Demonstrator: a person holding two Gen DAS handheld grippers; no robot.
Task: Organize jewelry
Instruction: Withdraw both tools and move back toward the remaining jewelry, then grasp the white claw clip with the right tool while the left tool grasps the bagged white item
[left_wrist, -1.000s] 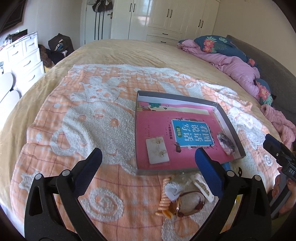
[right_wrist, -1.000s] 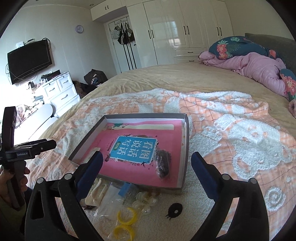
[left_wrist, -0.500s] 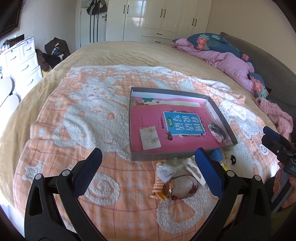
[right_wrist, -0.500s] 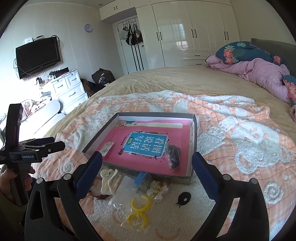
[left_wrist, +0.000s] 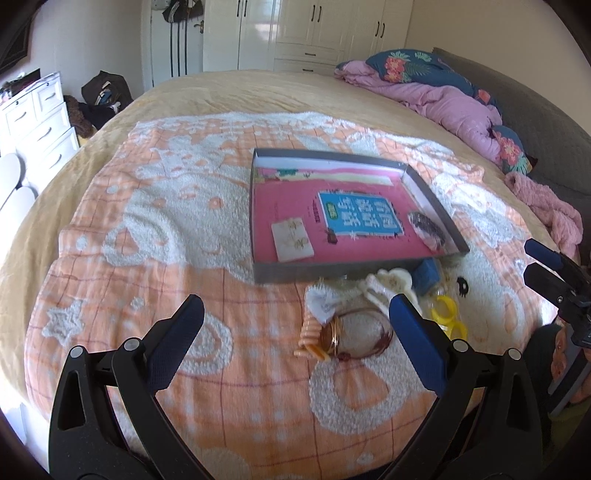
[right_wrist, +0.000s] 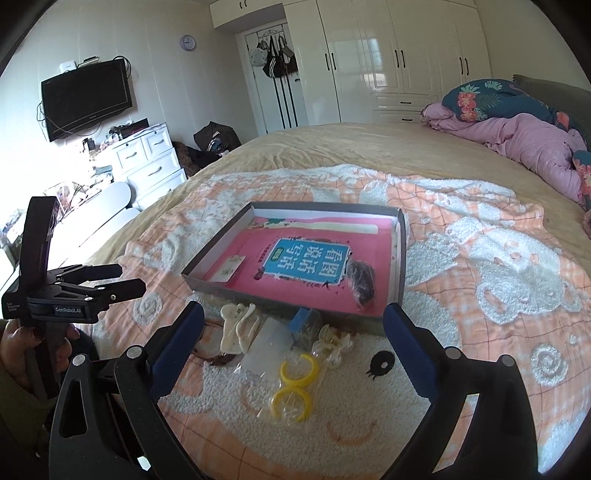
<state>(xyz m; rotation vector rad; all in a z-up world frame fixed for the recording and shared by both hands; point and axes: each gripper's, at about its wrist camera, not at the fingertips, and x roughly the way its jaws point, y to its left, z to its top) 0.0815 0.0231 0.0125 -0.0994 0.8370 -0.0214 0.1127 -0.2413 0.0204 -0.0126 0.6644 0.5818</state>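
Right wrist: two yellow rings (right_wrist: 293, 387), perhaps three clear ones (right_wrist: 332, 341).

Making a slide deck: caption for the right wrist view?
Open right gripper hovers over yellow rings and clips beside a shallow box on the bed.

Ahead of the left gripper (left_wrist: 295, 321), bare blanket (left_wrist: 147, 258) offers room. Bangles (left_wrist: 354, 332) and clips (left_wrist: 391, 280) crowd its right finger; the tray (left_wrist: 332, 275) wall blocks beyond.
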